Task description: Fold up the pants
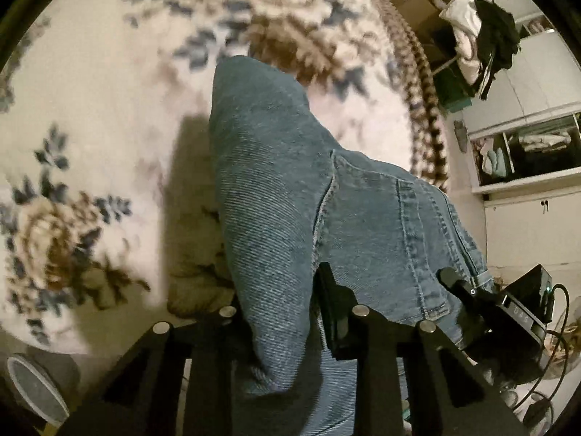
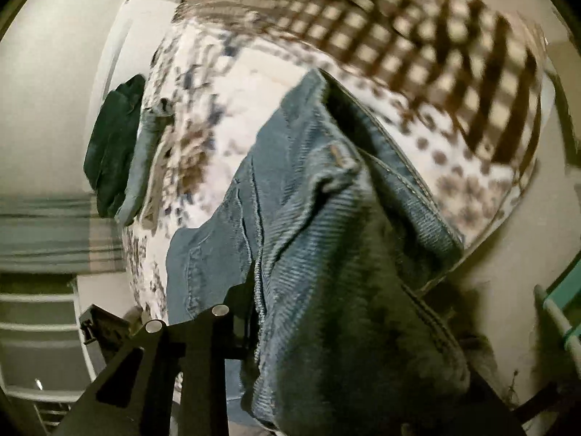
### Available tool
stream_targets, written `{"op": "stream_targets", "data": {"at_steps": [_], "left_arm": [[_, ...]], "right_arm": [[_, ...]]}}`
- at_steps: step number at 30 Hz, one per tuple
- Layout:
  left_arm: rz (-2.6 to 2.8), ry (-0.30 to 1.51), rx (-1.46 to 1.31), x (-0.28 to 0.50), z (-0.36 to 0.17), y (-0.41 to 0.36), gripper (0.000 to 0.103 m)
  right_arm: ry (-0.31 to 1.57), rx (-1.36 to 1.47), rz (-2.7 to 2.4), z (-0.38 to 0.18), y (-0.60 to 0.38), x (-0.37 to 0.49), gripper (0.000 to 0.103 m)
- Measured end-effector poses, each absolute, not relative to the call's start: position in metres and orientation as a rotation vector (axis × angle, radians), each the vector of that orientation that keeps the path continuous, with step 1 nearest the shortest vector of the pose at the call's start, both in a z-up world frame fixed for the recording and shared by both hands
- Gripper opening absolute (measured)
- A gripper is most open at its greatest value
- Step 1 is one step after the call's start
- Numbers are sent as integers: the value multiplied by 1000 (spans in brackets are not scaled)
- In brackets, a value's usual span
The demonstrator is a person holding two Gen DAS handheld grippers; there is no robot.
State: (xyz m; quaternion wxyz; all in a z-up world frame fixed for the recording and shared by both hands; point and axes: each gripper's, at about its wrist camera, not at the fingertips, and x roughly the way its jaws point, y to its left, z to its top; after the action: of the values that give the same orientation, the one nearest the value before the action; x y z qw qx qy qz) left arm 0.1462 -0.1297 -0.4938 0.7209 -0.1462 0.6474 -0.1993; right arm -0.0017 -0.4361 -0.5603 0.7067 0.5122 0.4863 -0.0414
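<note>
Blue denim pants (image 1: 290, 181) hang lifted above a floral bedspread (image 1: 90, 91). My left gripper (image 1: 283, 312) is shut on a bunched fold of the denim, which drapes over and between its fingers. In the right wrist view the pants (image 2: 326, 218) fill the centre, with a seam and a waistband edge showing. My right gripper (image 2: 276, 334) is shut on the denim; its right finger is hidden under the cloth. The other gripper's body (image 1: 508, 305) shows at the right of the left wrist view, holding the same pants.
A brown checked blanket (image 2: 417, 43) edges the bedspread. Dark green and blue folded garments (image 2: 116, 145) lie at the bed's far side. A chair piled with clothes (image 1: 483, 36) and white shelves (image 1: 526, 145) stand beyond. A round grey object (image 1: 36, 388) sits at bottom left.
</note>
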Motion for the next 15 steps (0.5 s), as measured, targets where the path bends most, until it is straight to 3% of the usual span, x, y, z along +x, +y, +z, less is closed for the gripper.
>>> {"op": "stream_targets", "data": {"at_steps": [8, 15], "left_arm": [[-384, 1285, -426, 198, -404, -96, 23], [-353, 1163, -484, 320, -389, -56, 23]], "right_arm": [[1026, 1043, 72, -461, -424, 87, 30], [928, 995, 152, -428, -384, 224, 30]]}}
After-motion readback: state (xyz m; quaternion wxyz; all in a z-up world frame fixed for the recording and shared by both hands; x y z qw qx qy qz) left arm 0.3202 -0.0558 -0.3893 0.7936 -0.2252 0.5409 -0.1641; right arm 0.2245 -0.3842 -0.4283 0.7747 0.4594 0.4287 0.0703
